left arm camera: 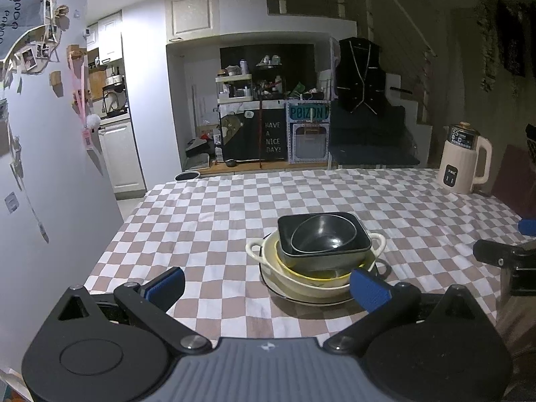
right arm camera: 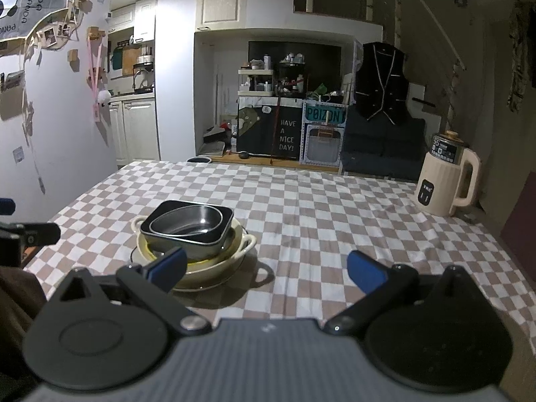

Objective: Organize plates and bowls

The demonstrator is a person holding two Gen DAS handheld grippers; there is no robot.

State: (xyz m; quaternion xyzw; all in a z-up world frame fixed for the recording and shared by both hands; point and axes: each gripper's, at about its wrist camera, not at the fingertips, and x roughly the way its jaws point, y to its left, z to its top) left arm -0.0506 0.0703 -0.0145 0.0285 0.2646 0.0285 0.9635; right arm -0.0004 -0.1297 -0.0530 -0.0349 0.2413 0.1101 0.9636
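A stack of dishes stands on the checkered tablecloth [left arm camera: 207, 221]. A black round bowl [left arm camera: 323, 234] sits in a black square bowl [left arm camera: 363, 239], which sits in a cream two-handled bowl [left arm camera: 268, 254] on a dark-rimmed plate [left arm camera: 278, 293]. The stack also shows in the right wrist view [right arm camera: 191, 231]. My left gripper [left arm camera: 268, 288] is open and empty, just short of the stack and to its left. My right gripper [right arm camera: 266, 269] is open and empty, to the right of the stack, with its left finger [right arm camera: 169, 264] in front of the cream bowl.
A cream electric kettle [left arm camera: 464, 162] stands at the table's far right, also in the right wrist view [right arm camera: 447, 181]. The right gripper's body [left arm camera: 509, 261] shows at the right edge of the left view. A wall runs along the table's left side.
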